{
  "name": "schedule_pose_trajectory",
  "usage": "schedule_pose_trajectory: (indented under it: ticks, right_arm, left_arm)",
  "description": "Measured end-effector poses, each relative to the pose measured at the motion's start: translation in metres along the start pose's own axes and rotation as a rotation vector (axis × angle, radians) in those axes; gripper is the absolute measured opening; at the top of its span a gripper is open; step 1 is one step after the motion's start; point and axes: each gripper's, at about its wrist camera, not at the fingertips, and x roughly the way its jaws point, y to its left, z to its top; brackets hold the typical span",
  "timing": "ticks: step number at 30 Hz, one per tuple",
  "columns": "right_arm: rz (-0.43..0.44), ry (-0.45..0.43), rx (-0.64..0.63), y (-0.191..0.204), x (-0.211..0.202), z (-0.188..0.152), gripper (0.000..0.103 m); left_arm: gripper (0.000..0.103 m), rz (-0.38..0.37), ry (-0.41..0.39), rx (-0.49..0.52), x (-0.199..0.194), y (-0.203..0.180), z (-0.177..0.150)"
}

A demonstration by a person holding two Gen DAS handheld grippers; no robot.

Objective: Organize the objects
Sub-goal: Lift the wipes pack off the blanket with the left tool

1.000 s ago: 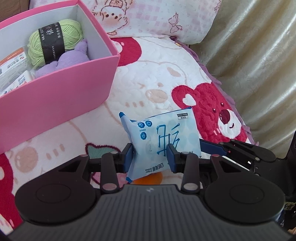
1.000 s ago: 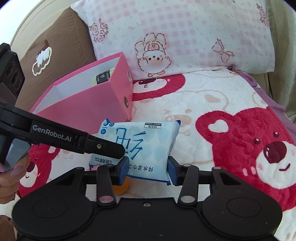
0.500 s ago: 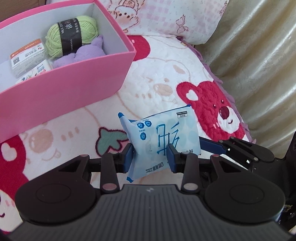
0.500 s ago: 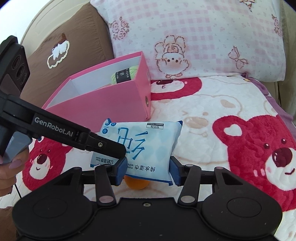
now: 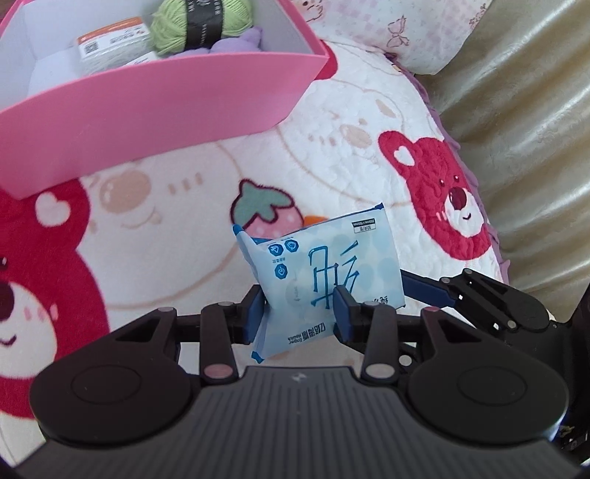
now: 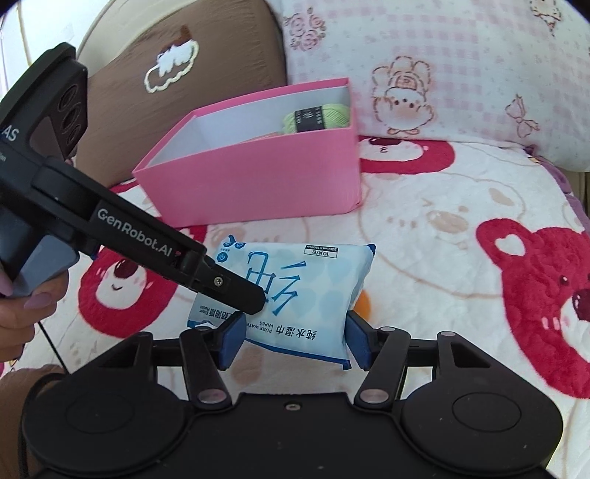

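The left gripper (image 5: pixel 299 311) pinches the wipes pack (image 5: pixel 324 280) at one end, holding it above the blanket (image 5: pixel 191 228), near side of the pink box (image 5: pixel 147 110). The right gripper (image 6: pixel 293 341) is opening; the pack sits between its jaws, and its pads look just clear of it.

With one narrow grip left, the soft pack could sag, swing or slip, or clip the box wall on its way in.

The left view looks into the box: yarn (image 5: pixel 199 22), packets, something purple. Only the right view shows a hand (image 6: pixel 22 313) and the brown cushion (image 6: pixel 177 95).
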Motion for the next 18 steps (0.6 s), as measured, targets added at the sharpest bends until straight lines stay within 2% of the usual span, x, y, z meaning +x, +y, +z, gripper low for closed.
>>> schedule_pose_trajectory:
  ticks: [10,18]
  right_arm:
    - [0.019,0.053,-0.046,0.036,-0.009,-0.002,0.077]
    - [0.035,0.083,-0.048,0.058,-0.022,0.001,0.086]
  left_arm:
    - [0.040,0.021,0.044,-0.010,-0.026,0.006,-0.021]
    - [0.040,0.001,0.045,-0.019,-0.057,0.009,-0.031]
